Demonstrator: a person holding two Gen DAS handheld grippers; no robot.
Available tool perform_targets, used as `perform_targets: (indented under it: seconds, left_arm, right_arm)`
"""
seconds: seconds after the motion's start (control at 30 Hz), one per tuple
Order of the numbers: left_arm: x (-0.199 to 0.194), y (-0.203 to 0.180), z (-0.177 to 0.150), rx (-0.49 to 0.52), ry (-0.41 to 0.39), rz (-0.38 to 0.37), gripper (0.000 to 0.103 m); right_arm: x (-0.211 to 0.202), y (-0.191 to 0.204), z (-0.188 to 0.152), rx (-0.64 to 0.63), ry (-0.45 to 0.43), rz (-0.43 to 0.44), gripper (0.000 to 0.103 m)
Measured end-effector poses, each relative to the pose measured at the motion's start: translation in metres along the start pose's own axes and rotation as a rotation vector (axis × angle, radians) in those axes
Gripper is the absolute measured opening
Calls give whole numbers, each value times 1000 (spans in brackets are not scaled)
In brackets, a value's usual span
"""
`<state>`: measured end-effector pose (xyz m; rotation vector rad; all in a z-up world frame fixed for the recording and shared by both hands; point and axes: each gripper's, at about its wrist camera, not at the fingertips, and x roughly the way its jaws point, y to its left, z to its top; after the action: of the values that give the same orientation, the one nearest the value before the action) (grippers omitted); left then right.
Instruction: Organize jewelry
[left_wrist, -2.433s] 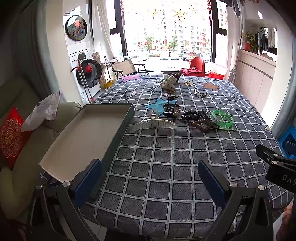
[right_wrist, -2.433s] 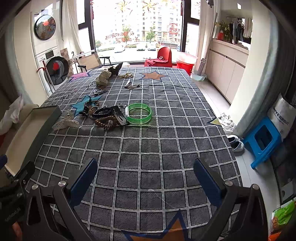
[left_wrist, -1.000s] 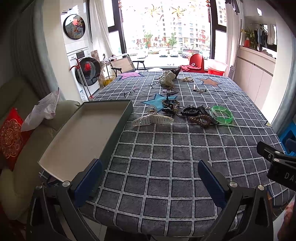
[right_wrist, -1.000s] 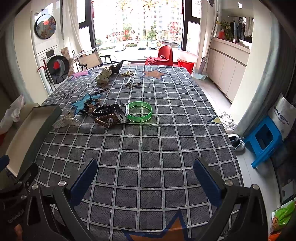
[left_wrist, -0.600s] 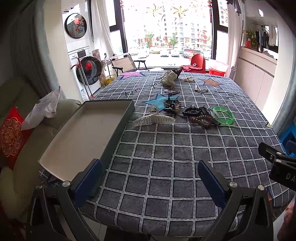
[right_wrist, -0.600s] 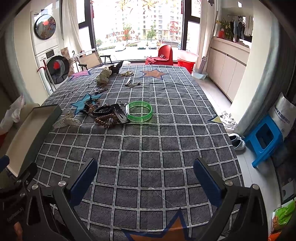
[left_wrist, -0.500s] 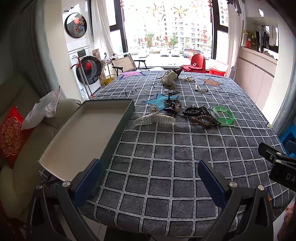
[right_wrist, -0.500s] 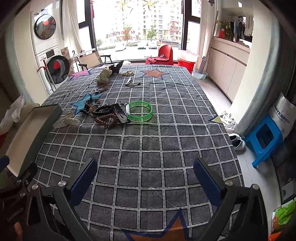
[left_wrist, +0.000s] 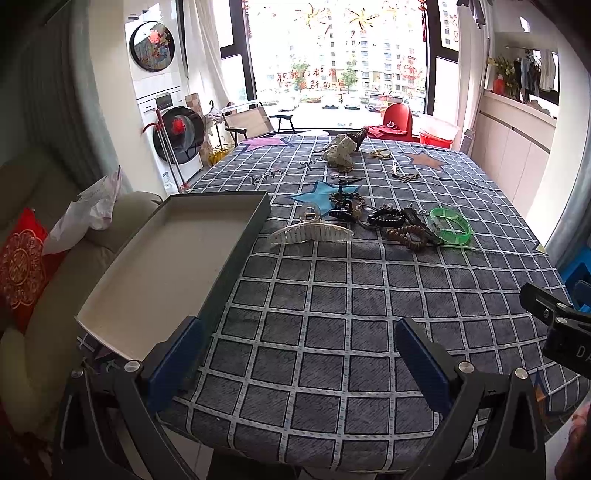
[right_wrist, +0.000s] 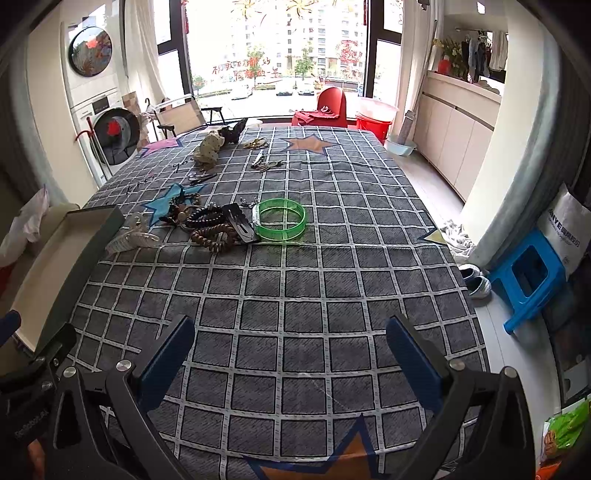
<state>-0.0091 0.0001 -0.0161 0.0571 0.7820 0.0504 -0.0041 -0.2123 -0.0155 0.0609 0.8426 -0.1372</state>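
A pile of jewelry lies mid-table: a green bangle (left_wrist: 450, 226) (right_wrist: 282, 219), brown bead bracelets (left_wrist: 408, 236) (right_wrist: 216, 237), black coiled bands (left_wrist: 384, 218) (right_wrist: 205, 218) and a clear hair claw clip (left_wrist: 310, 233) (right_wrist: 131, 238). An open grey box (left_wrist: 162, 266) (right_wrist: 55, 258) with a pale inside sits at the table's left edge and holds nothing. My left gripper (left_wrist: 297, 362) is open and empty over the near table edge. My right gripper (right_wrist: 286, 356) is open and empty, well short of the pile.
More small pieces and a beige cloth bundle (left_wrist: 341, 151) (right_wrist: 208, 147) lie at the far end of the checked tablecloth (right_wrist: 295, 295). A sofa with a red cushion (left_wrist: 22, 266) is left of the table. A blue stool (right_wrist: 528, 277) stands right.
The left view has shifted slightly, with the pile a little lower and nearer than a second ago. The right view is almost unchanged. Both grippers stay open.
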Motion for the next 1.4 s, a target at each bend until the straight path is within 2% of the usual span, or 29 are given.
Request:
perform_targets:
  seconds: [0.27,0.4,0.5,0.63,0.97,1.1,1.2,1.4]
  left_arm:
    - [7,-1,0,2,20,-6,103]
    - [18,0,3,-15,51,-45,103]
    - [29,2,9,-34,92,-102,103]
    - [44,0,19,-36,134,-126,103]
    - [103,0,50,-148,273,-242,103]
    - [134,-1,66,-229,336,-288,103]
    - [152,0,74,-286,356,-285,103]
    - [178,-3,90,-342,339,-205,103]
  right_arm:
    - [5,-1,-1,2,13,7,103]
    - [12,-6,3,13,31,18,103]
    - [18,-13,8,30,42,27,103]
    - [27,-25,16,55,61,39,103]
    - [69,-53,49,86,133,24,103]
    - [92,-57,64,88,162,20,103]
    - [107,-57,71,76,180,15,103]
    - [143,-56,83,78,231,19,103]
